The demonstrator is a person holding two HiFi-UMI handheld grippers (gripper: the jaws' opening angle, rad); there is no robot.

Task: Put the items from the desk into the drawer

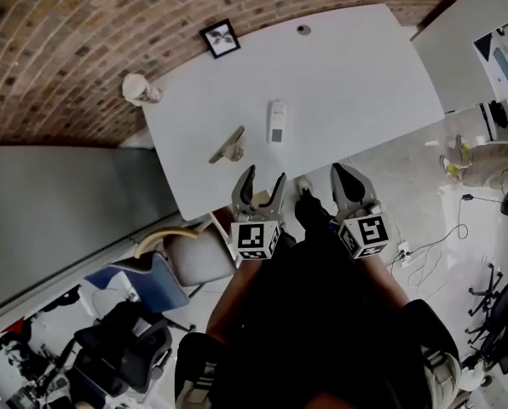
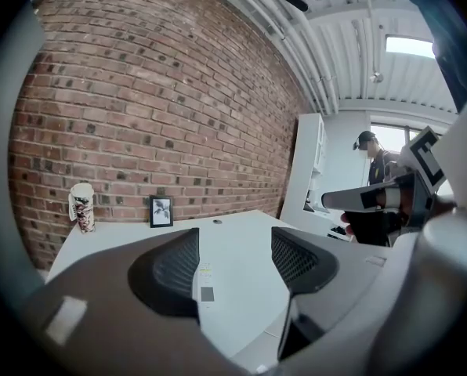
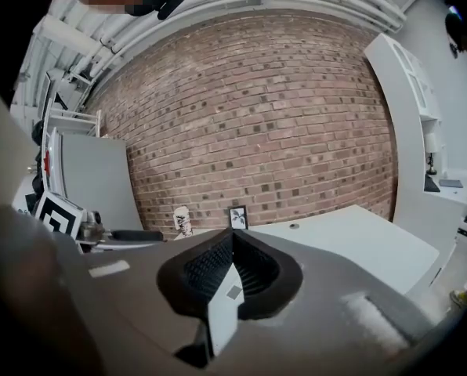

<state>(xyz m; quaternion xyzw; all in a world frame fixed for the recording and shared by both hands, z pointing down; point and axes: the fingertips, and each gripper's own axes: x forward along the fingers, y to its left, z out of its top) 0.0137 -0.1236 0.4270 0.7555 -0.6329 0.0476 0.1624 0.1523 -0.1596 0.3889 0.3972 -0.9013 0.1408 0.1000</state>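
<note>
On the white desk (image 1: 356, 75) lie a white remote-like device (image 1: 276, 122) with a grey patch and a tan wedge-shaped object (image 1: 228, 146). My left gripper (image 1: 258, 181) hovers over the desk's near edge with its jaws open and empty. In the left gripper view (image 2: 235, 249) the white device (image 2: 206, 282) lies on the desk beyond the gap. My right gripper (image 1: 349, 180) is beside it to the right, just off the desk's edge, with its jaws shut and empty. In the right gripper view (image 3: 232, 237) the fingertips meet. No drawer is clearly in view.
A framed picture (image 1: 220, 38) and a patterned cup (image 1: 139, 89) stand at the desk's far side by the brick wall. A white cabinet (image 1: 199, 258) sits under the near edge. Office chairs (image 1: 122, 339) crowd the lower left; cables (image 1: 420, 254) lie on the floor at right.
</note>
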